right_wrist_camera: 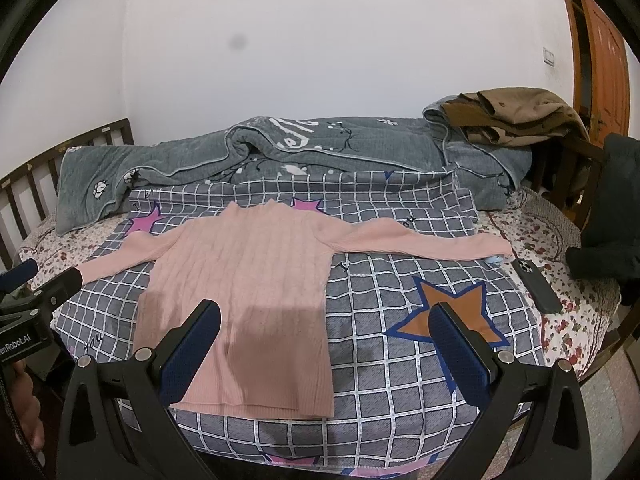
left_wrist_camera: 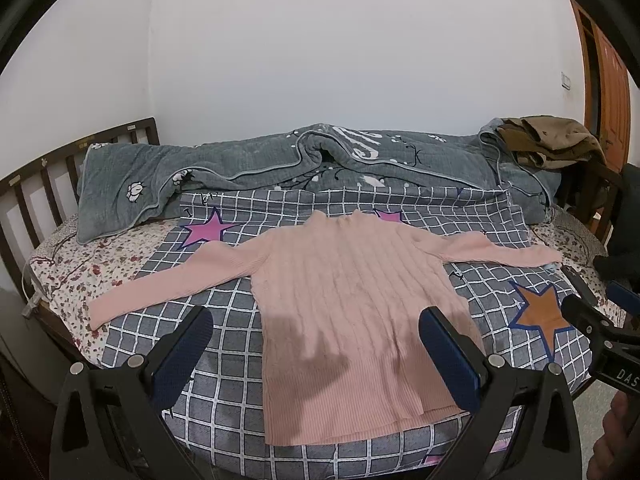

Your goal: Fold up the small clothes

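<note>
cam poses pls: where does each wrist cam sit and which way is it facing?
Left wrist: sits on the left gripper, above the bed's near edge, facing the wall across the pink sweater; own open fingers low in frame, right gripper at the right edge.
Right wrist: sits on the right gripper, further right, same heading; own open fingers, left gripper at the left edge, phone to the right.
Shared: sweater lying flat, checked sheet, grey quilt.

A grey quilt [right_wrist_camera: 280, 148] lies bunched along the bed's far side, brown clothes [right_wrist_camera: 516, 114] piled on its right end. A dark phone [right_wrist_camera: 538, 286] rests on the floral sheet [right_wrist_camera: 560, 240], near a checked cover [right_wrist_camera: 400, 280].
</note>
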The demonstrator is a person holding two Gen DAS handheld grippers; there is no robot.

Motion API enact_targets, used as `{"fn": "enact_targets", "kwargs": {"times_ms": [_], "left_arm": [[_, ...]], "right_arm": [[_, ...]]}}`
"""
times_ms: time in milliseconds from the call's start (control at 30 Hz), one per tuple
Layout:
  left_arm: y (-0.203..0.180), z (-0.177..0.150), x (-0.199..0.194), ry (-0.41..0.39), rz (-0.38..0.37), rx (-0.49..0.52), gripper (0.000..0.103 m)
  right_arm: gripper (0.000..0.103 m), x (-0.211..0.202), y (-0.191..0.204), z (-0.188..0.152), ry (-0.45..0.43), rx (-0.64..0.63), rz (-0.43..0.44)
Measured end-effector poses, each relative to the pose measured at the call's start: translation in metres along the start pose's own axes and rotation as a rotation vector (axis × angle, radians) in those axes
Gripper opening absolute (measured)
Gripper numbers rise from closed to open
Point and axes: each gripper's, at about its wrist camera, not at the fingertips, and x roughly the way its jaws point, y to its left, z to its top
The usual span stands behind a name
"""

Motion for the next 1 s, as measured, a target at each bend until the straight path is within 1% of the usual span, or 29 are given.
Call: {"fn": "enact_targets", "kwargs": {"times_ms": [633,1000], "left_arm": [[-0.002,-0.001,0.000,0.001,-0.001,-0.003,0.103],[0.000,-0.003,0.001,0.008,-0.010,-0.028,0.103]], "right_arm": [[0.102,0.001,0.005,-0.002,0.003,-0.001,0.007],[0.102,0.005,0.011,-0.003,0.010,-0.008,0.003]]}}
